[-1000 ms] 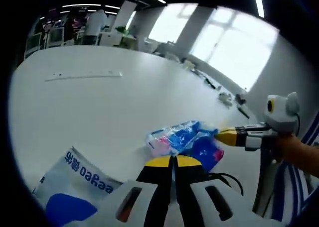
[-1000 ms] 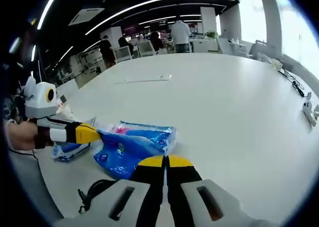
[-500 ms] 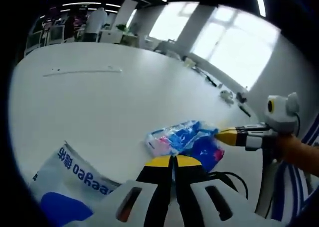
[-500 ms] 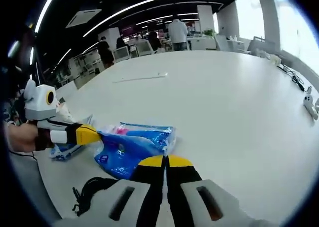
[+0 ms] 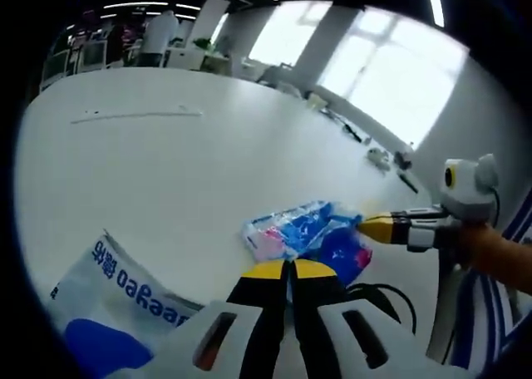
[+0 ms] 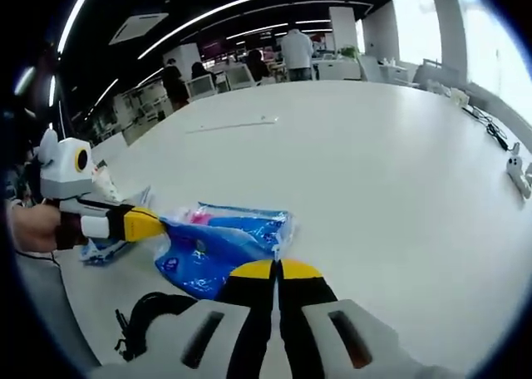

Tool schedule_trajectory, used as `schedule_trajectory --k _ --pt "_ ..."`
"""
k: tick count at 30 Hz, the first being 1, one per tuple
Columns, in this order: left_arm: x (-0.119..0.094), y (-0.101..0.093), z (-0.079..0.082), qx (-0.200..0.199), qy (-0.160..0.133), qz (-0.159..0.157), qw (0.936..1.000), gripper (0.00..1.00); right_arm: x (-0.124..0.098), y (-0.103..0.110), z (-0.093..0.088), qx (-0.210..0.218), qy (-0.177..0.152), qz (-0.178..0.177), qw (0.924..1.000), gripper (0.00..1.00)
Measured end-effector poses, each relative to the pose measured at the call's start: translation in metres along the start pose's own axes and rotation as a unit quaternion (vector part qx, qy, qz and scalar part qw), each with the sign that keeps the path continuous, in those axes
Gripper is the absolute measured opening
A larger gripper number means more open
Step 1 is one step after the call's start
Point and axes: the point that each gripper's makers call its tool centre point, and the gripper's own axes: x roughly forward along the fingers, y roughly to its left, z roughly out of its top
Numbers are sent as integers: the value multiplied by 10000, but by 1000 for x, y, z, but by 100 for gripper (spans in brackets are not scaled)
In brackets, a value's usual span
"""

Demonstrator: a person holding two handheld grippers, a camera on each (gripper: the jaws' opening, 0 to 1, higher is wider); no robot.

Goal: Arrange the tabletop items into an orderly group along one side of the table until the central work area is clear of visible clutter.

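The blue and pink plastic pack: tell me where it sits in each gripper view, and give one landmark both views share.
Left gripper view: the blue and pink plastic pack lies right of centre, just above this gripper's closed yellow tips.
Right gripper view: the pack lies left of centre, just above and left of this gripper's closed yellow tips.
Shared landmark: the thin white strip lying far out on the white table.

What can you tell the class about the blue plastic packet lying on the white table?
The blue plastic packet is glossy, crinkled film in blue with pink and white patches. It lies flat on the white table, near its edge. The left gripper touches its end with shut yellow-tipped jaws, and the right gripper does the same from the opposite side.
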Motion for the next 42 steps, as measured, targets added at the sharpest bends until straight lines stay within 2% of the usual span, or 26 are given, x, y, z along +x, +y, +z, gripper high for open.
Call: schedule_trajectory --k 6,12,16,23,28,33,38,42 --pt "1 1 -2 16 52 -39 10000 1 1 -2 0 -56 30 -28 10000 0" --pt "1 1 0 85 13 -34 10000 10 -1 -5 1 -143 24 -84 9999 3" --pt "1 -3 -2 182 61 -117 9997 25 -4 -5 -2 -213 58 -52 9997 12" --pt "-4 -15 2 249 6 -328 9992 36 -12 4 1 -399 -41 98 9991 31" --pt "-7 -20 9 291 -97 -416 9987 52 -16 7 5 -469 -108 118 9988 43" --pt "-15 -22 14 338 -117 -478 9982 54 -21 10 10 -527 -173 127 9984 49" --pt "-31 -24 18 340 -215 -525 9978 54 -24 12 19 -586 -228 92 9980 49" --pt "-42 -16 19 303 -270 -425 9983 54 -24 18 28 -656 -266 121 9974 48"
